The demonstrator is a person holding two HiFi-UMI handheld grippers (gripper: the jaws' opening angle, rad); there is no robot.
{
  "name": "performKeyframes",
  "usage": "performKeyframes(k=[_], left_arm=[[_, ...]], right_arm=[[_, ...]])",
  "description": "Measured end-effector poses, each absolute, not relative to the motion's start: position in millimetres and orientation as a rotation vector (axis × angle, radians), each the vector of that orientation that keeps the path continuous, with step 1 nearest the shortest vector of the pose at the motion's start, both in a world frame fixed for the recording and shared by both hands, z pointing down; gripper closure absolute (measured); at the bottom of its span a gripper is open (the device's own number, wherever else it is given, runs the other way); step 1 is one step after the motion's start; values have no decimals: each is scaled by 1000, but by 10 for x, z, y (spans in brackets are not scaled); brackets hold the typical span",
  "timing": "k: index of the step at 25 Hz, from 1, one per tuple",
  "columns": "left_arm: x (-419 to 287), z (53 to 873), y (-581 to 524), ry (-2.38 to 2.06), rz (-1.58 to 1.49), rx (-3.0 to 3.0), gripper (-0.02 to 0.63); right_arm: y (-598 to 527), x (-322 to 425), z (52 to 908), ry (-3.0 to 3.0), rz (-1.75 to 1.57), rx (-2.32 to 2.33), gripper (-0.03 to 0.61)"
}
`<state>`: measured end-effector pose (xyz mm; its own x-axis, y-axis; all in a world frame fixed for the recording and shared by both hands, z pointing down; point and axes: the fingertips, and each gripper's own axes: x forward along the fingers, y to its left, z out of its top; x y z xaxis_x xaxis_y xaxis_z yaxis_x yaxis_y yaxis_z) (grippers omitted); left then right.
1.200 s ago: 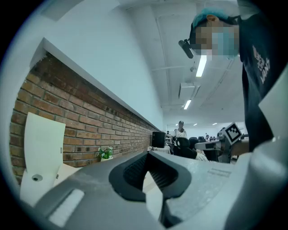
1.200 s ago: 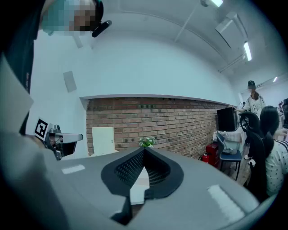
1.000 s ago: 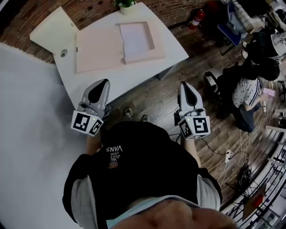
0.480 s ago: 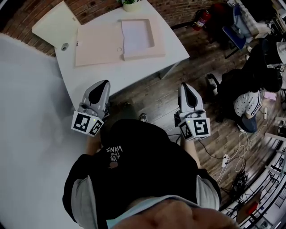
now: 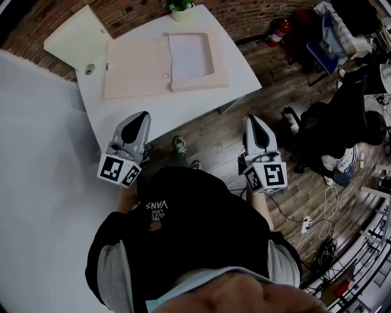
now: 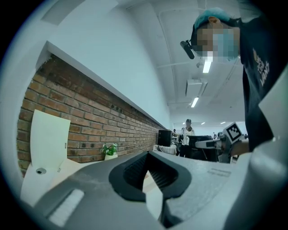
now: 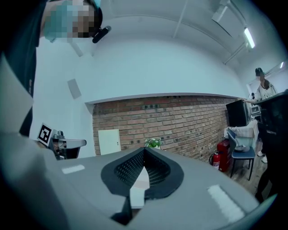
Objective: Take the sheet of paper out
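Table (image 5: pixel 153 113) nearer on wood floor (image 5: pixel 214 131); left hand-held gripper (image 5: pixel 142 114) and right hand-held gripper (image 5: pixel 253 118) closed.

room | brick wall (image 7: pixel 180 121) | wood plank floor (image 5: pixel 287 177) | white table (image 5: pixel 160 114) | ceiling strip lights (image 7: pixel 249 38) lit

Two grippers (image 5: pixel 142 116) (image 5: pixel 252 119), one table (image 5: pixel 201 104), one folder (image 5: pixel 134 73), one plant (image 5: pixel 181 7); perhaps one sheet (image 5: pixel 189 54)

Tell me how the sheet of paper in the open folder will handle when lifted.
The sheet of paper looks thin and flat, so it will probably flop when lifted by one edge. It lies flush inside the rimmed half of the pink folder, so catching an edge may be fiddly.
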<state>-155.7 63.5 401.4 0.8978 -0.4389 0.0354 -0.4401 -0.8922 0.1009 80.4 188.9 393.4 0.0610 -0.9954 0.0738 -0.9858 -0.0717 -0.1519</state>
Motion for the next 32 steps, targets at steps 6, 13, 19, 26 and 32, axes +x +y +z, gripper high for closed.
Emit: performKeyframes(k=[6, 13, 19, 26, 32], left_arm=[[-1447, 3959, 313, -641, 11, 2980, 614], [-1345, 3941, -58, -599, 7, 2987, 614], [-1387, 3948, -361, -586, 13, 2988, 614], [-1515, 3994, -647, -602, 37, 2958, 614], [-1558, 4034, -825, -572, 45, 2946, 614]], right_arm=[[1620, 887, 3900, 2079, -233, -2262, 578], [1268, 960, 3882, 2061, -245, -2286, 578], [899, 934, 3841, 2071, -228, -2289, 578], [563, 843, 3819, 2091, -246, -2266, 578], [373, 819, 3793, 2097, -251, -2306, 578]])
